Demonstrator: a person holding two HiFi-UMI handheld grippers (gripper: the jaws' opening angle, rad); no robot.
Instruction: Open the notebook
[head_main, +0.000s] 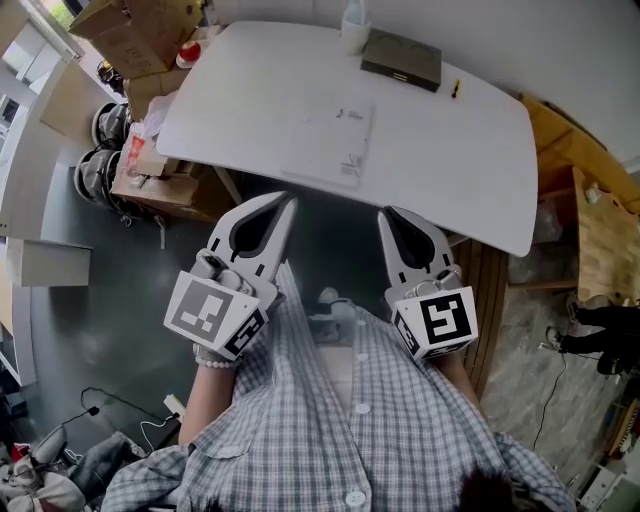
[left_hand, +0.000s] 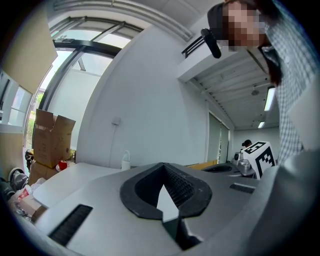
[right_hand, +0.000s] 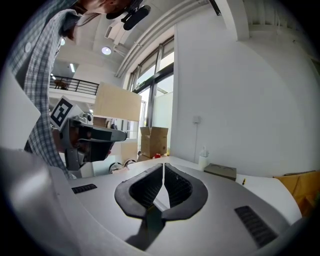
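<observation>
A white notebook (head_main: 335, 140) lies shut and flat on the white table (head_main: 480, 170), near its front edge. My left gripper (head_main: 290, 201) and right gripper (head_main: 383, 213) hover side by side just short of that edge, both pointing at the table and both shut with nothing between the jaws. In the left gripper view the left gripper (left_hand: 162, 166) shows its dark pads meeting at the tip, and the right gripper's marker cube (left_hand: 261, 156) is at the right. The right gripper (right_hand: 163, 164) is likewise shut. Neither gripper view clearly shows the notebook.
At the table's far side stand a dark flat box (head_main: 401, 58), a white bottle (head_main: 355, 25) and a small pen-like thing (head_main: 455, 89). Cardboard boxes (head_main: 130, 38) and clutter crowd the floor at the left. Wooden furniture (head_main: 590, 215) stands at the right.
</observation>
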